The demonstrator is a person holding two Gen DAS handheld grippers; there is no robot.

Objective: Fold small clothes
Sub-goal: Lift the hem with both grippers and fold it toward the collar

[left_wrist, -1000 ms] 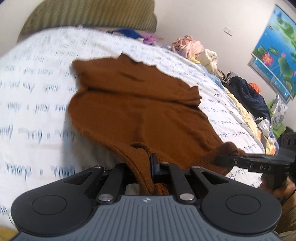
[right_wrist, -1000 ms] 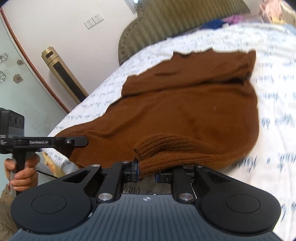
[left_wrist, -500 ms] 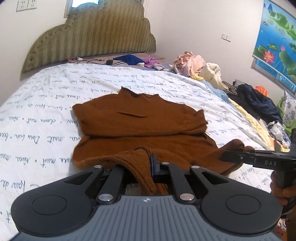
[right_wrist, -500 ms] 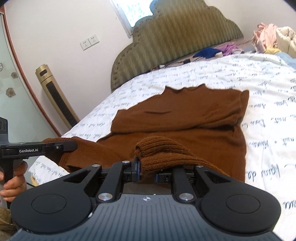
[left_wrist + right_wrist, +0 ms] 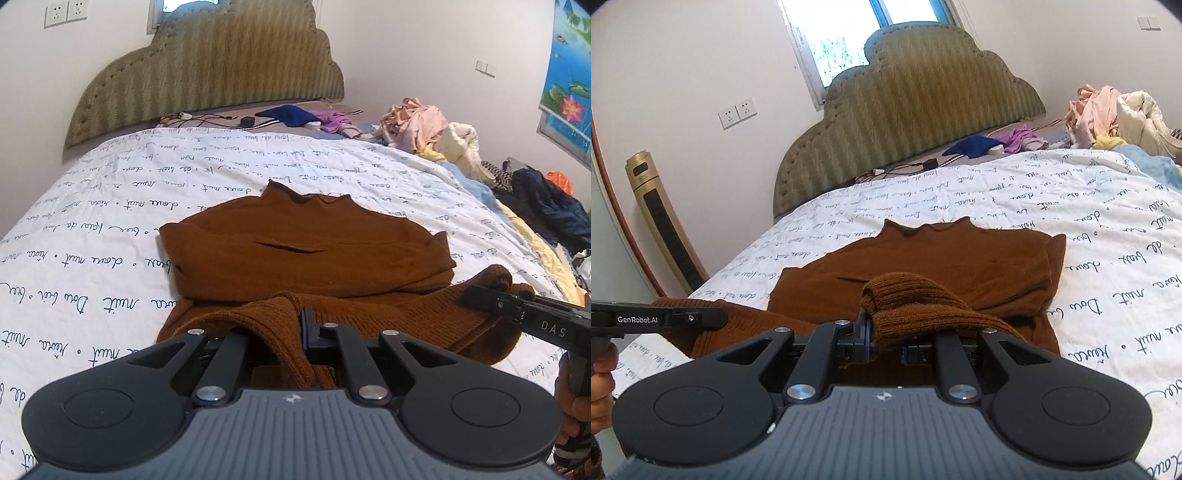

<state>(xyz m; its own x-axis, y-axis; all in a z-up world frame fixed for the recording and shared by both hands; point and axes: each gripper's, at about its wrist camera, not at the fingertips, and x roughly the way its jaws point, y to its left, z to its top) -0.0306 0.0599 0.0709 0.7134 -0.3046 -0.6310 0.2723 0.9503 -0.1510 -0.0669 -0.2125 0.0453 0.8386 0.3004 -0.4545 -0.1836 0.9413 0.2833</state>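
A brown knit sweater (image 5: pixel 306 254) lies on the white bedspread (image 5: pixel 92 236), collar toward the headboard, sleeves folded across its chest. My left gripper (image 5: pixel 295 328) is shut on the ribbed hem at its near left corner and holds it off the bed. My right gripper (image 5: pixel 882 343) is shut on the hem's other corner, a ribbed bunch draped over its fingers. In the left wrist view the right gripper (image 5: pixel 480 295) shows at the right edge with cloth in it. The right wrist view shows the sweater (image 5: pixel 960 266) and the left gripper (image 5: pixel 716 317) at the left edge.
A padded olive headboard (image 5: pixel 207 70) stands at the far end. A heap of clothes (image 5: pixel 436 129) runs down the bed's right side, with dark garments (image 5: pixel 543 210) nearer. A blue cloth (image 5: pixel 288 114) and cables lie by the headboard. A gold tower fan (image 5: pixel 661 218) stands left of the bed.
Both grippers have lifted the hem and carried it toward the collar, so the lower half now doubles over the body. The views have tipped up, showing headboard and wall.
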